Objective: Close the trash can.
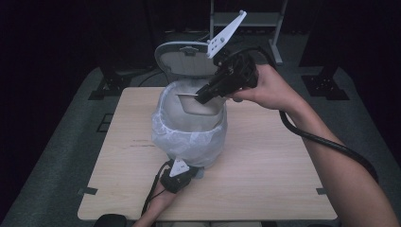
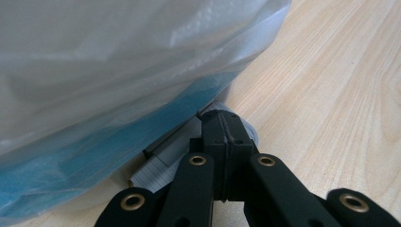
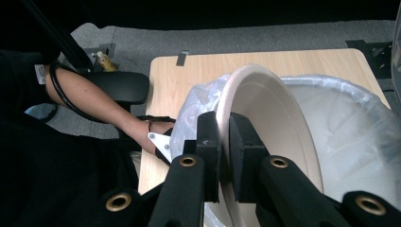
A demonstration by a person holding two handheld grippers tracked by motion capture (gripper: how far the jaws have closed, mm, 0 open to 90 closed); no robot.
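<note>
The high view is dim and vignetted: light falls from above onto the bench, while the floor around it sinks to near black and detail there is lost. The white bag liner is the brightest patch, slightly washed out. Soft shadow lies close under it. In the left gripper view the lighting is bright and even, the wood grain sharp, but the left claw is softly blurred up close. In the right gripper view the pale bowl glares mildly; the right claw is soft, the background dark.
</note>
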